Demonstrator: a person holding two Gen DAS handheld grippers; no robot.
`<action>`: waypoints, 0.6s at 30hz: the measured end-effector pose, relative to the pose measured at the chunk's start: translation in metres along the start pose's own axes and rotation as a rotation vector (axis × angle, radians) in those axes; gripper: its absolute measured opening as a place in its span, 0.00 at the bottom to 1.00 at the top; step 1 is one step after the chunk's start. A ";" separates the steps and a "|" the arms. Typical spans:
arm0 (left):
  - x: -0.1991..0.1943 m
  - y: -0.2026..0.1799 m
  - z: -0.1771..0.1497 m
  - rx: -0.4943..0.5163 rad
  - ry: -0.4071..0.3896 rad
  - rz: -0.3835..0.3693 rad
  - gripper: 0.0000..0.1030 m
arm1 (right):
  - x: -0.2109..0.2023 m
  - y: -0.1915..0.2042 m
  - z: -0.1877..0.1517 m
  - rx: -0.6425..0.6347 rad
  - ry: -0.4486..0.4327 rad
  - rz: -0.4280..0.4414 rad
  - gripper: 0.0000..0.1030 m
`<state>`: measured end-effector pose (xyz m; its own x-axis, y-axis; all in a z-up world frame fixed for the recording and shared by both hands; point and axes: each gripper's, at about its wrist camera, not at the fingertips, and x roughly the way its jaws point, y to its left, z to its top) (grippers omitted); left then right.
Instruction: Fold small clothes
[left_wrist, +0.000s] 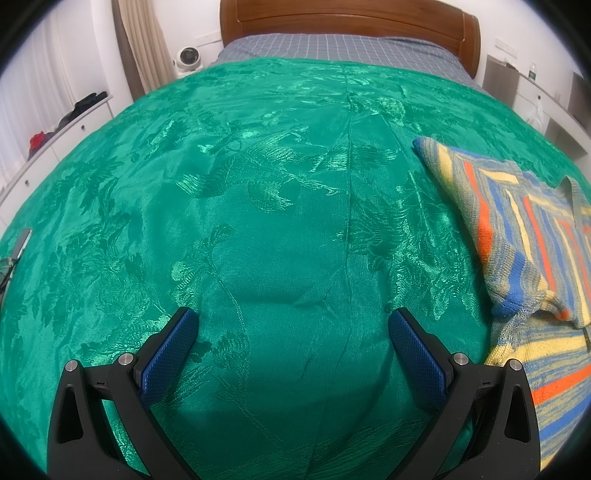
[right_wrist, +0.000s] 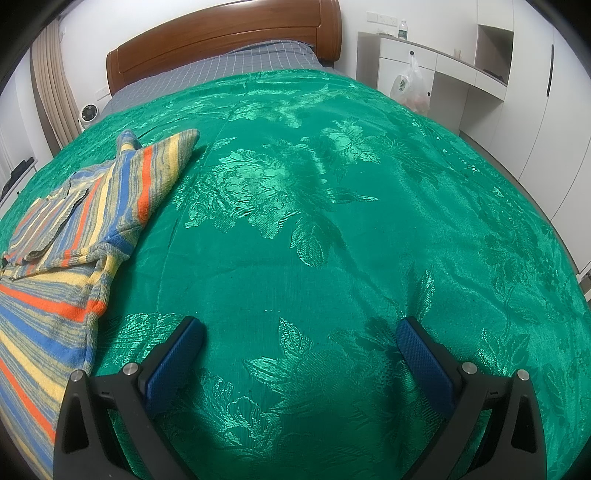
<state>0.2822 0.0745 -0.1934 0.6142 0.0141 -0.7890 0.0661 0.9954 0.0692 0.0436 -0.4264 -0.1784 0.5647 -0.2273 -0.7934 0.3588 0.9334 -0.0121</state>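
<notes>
No legible writing. Left gripper (left_wrist: 293, 325) and right gripper (right_wrist: 300, 334): fingers spread, empty, above the green bedspread (left_wrist: 258, 221). Striped knit garment (left_wrist: 524, 236) lies at frame right in the left view, frame left in the right view.

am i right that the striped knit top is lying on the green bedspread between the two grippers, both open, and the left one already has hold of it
Not quite. The left gripper holds nothing: the left wrist view shows its open fingers over bare green bedspread, with the striped knit top off to its right. The rest stands: the right gripper is open too, and the top lies on the bedspread between them.
</notes>
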 end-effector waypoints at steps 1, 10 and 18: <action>0.000 0.000 0.000 -0.001 0.000 0.000 1.00 | 0.000 0.000 0.000 -0.003 0.003 -0.004 1.00; -0.014 0.008 -0.010 -0.046 0.062 -0.048 1.00 | -0.005 -0.005 -0.005 0.003 -0.018 0.032 1.00; -0.065 0.023 -0.036 0.044 0.158 -0.112 0.99 | -0.018 -0.009 -0.002 -0.068 0.104 0.127 1.00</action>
<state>0.2148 0.0995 -0.1623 0.4706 -0.0783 -0.8788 0.1631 0.9866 -0.0006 0.0286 -0.4303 -0.1650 0.5208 -0.0800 -0.8499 0.2366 0.9701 0.0536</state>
